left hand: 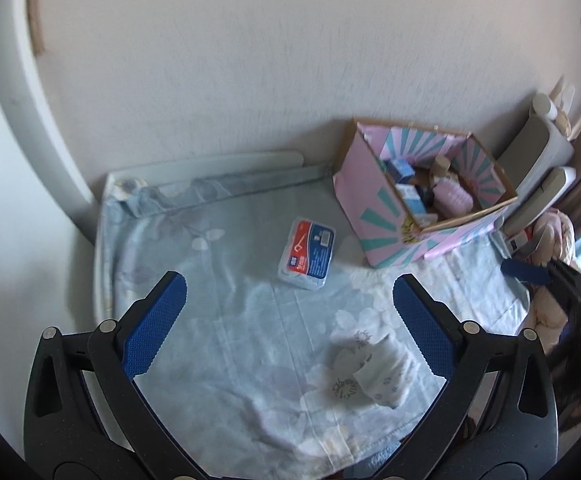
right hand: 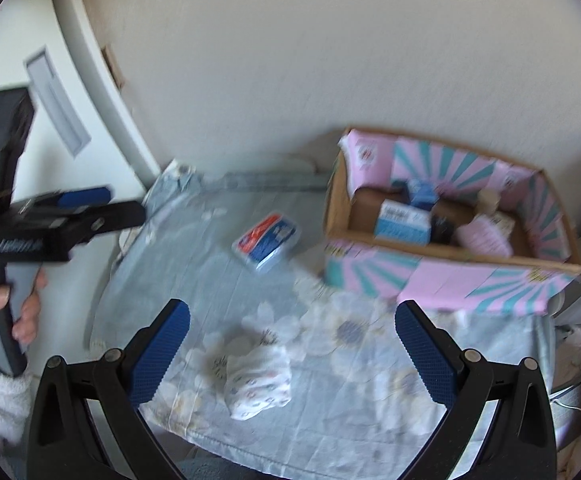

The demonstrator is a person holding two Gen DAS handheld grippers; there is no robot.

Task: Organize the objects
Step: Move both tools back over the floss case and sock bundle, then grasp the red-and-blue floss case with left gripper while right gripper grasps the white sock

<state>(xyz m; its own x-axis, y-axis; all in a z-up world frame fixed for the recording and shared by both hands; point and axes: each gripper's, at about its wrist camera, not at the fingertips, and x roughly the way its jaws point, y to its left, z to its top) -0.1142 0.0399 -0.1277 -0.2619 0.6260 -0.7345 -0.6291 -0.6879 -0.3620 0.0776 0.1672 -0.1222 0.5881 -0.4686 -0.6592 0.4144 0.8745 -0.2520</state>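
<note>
— Grippers: how are they standing?
— Left gripper (left hand: pixel 290 320) and right gripper (right hand: pixel 292 344) are both hovering with jaws spread wide, gripping nothing.
— And the things?
— White patterned bundle (right hand: pixel 258 380) is lying nearest on the floral cloth (left hand: pixel 230 320); red-and-blue packet (left hand: pixel 308 254) is sitting farther out, beside the pink box (left hand: pixel 386 236) holding cartons.

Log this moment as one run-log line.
left gripper: open, empty | right gripper: open, empty | packet, white bundle: on sheet | box: partly filled
</note>
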